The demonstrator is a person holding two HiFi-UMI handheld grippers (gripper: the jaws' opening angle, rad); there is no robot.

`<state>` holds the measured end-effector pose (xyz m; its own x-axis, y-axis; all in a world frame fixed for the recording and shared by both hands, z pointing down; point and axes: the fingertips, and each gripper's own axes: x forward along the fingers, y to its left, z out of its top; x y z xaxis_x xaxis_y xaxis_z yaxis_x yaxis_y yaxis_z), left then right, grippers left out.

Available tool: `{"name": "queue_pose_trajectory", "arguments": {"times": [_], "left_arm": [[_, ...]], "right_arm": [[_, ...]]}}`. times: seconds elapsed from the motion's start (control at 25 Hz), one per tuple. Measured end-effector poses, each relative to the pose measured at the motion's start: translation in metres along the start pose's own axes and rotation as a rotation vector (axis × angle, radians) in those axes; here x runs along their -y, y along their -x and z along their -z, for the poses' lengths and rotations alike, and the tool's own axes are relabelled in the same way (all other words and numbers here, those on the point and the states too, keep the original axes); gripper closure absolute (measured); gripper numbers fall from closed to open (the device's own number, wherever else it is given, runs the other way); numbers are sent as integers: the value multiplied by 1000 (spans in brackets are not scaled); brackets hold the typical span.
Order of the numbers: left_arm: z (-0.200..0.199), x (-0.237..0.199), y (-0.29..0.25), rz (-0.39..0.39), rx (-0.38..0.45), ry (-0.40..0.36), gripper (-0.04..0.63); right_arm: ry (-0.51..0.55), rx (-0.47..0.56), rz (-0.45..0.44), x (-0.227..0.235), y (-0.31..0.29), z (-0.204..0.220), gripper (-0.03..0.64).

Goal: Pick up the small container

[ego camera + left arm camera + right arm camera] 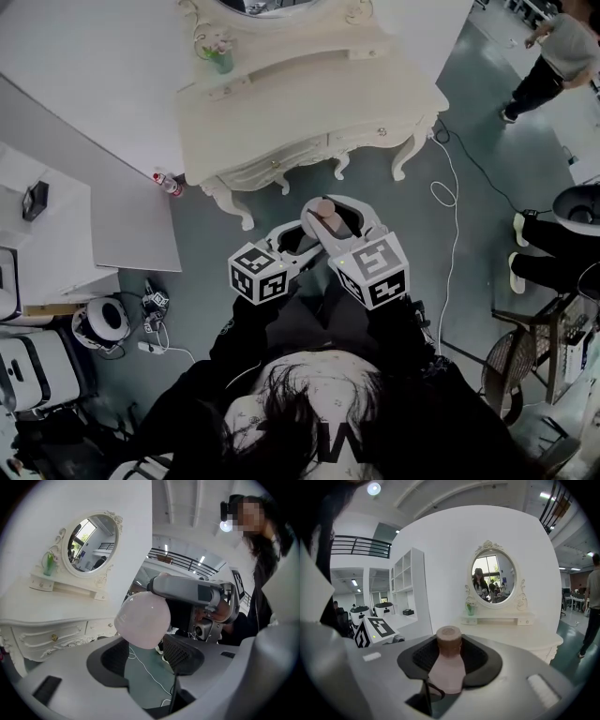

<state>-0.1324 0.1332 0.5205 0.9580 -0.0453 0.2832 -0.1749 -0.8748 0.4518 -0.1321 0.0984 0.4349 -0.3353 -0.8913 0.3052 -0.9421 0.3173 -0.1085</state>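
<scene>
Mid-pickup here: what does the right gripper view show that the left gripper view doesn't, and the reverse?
Only the right gripper view: the brown cap of the bottle, the right gripper clamped on it, and white shelves. Only the left gripper view: the bottle's rounded pink body with the cap hidden, the left gripper with open jaws, and a white cable. Both: the bottle, the dressing table and its oval mirror.

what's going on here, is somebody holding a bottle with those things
A person stands in front of a white dressing table with a gripper in each hand. The right gripper is closed on the small container, a pale pink bottle with a brown cap, and holds it in the air above the floor. The left gripper is close beside it with its jaws apart. The bottle's base sits just past them, not gripped.
</scene>
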Motion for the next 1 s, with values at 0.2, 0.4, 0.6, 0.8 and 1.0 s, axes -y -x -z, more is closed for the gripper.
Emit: {"name": "queue_pose_trajectory", "arguments": {"times": [0.2, 0.4, 0.6, 0.8, 1.0], "left_arm": [[13, 4, 28, 9, 8, 3, 382], [20, 2, 53, 4, 19, 0, 382], [30, 0, 75, -13, 27, 6, 382], [41, 5, 87, -21, 41, 37, 382], [44, 4, 95, -24, 48, 41, 382]], "right_arm": [[13, -2, 9, -32, -1, 4, 471], [22, 1, 4, -58, -7, 5, 471], [32, -6, -11, -82, -12, 9, 471], [48, -30, -27, -100, -12, 15, 471], [67, -41, -34, -110, -14, 17, 471]]}}
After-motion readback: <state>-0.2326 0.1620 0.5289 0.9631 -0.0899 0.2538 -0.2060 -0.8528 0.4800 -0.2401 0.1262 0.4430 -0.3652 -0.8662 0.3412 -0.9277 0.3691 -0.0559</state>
